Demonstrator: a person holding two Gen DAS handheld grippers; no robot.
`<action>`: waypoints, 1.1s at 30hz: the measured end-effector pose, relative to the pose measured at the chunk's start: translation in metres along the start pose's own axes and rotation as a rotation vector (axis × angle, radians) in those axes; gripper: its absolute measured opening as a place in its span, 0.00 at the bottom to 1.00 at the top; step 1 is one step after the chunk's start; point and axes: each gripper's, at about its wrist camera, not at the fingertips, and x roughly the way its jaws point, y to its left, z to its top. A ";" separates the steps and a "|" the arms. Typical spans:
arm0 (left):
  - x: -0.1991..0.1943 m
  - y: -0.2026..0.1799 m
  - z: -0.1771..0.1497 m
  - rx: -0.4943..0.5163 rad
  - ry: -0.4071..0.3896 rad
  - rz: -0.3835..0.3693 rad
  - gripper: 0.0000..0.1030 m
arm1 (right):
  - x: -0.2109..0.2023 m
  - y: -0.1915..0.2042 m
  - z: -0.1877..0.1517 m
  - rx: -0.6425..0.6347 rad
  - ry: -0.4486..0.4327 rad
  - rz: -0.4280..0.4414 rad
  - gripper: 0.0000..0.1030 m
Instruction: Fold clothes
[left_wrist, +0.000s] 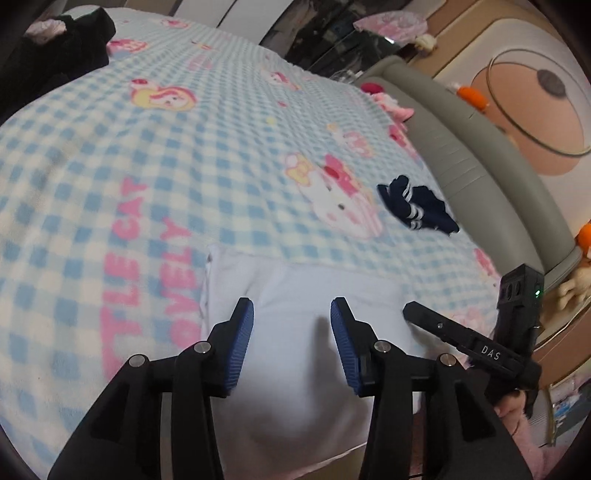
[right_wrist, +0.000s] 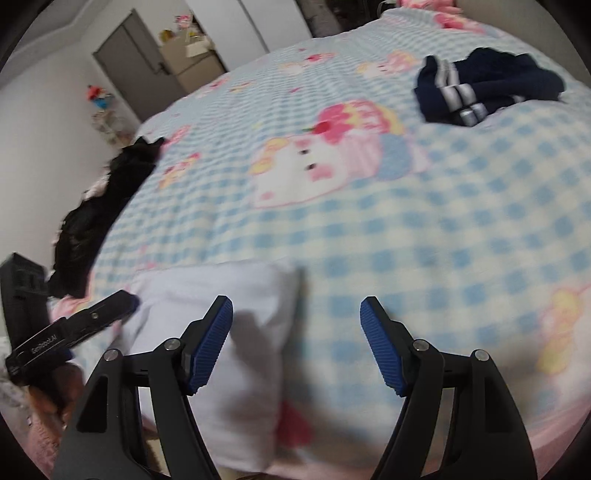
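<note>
We held our left gripper (left_wrist: 291, 310) over the white garment (left_wrist: 295, 332) at the near edge of the bed, its blue pads (left_wrist: 242, 347) spread apart with nothing pinched between them, only the cloth lying below. Our right gripper (right_wrist: 296, 308) hung released too, jaws wide, its left pad above the garment's right edge (right_wrist: 229, 332) and its right pad above bare blanket (right_wrist: 461, 240). The white garment lay flat and folded into a rough rectangle on the checked blue-and-white blanket (left_wrist: 110, 166), just at the near rim. Each gripper showed in the other's view, side by side and close. Farther out, to the right, a navy piece with white stripes (left_wrist: 417, 208) lay crumpled on the blanket, well apart from the white one. At the far left edge a dark heap of clothes (right_wrist: 99, 206) sat on the bed. Beyond the bed's right side ran a grey padded headboard (left_wrist: 461, 155).
</note>
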 end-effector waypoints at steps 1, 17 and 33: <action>0.003 -0.002 -0.002 0.024 0.010 0.059 0.35 | 0.004 0.002 -0.002 -0.007 0.006 -0.018 0.71; -0.001 0.040 -0.021 -0.149 0.057 -0.094 0.56 | 0.009 -0.018 -0.027 0.121 0.093 0.169 0.86; 0.004 0.039 -0.023 -0.144 0.092 -0.122 0.54 | 0.010 -0.005 -0.037 0.106 0.093 0.209 0.79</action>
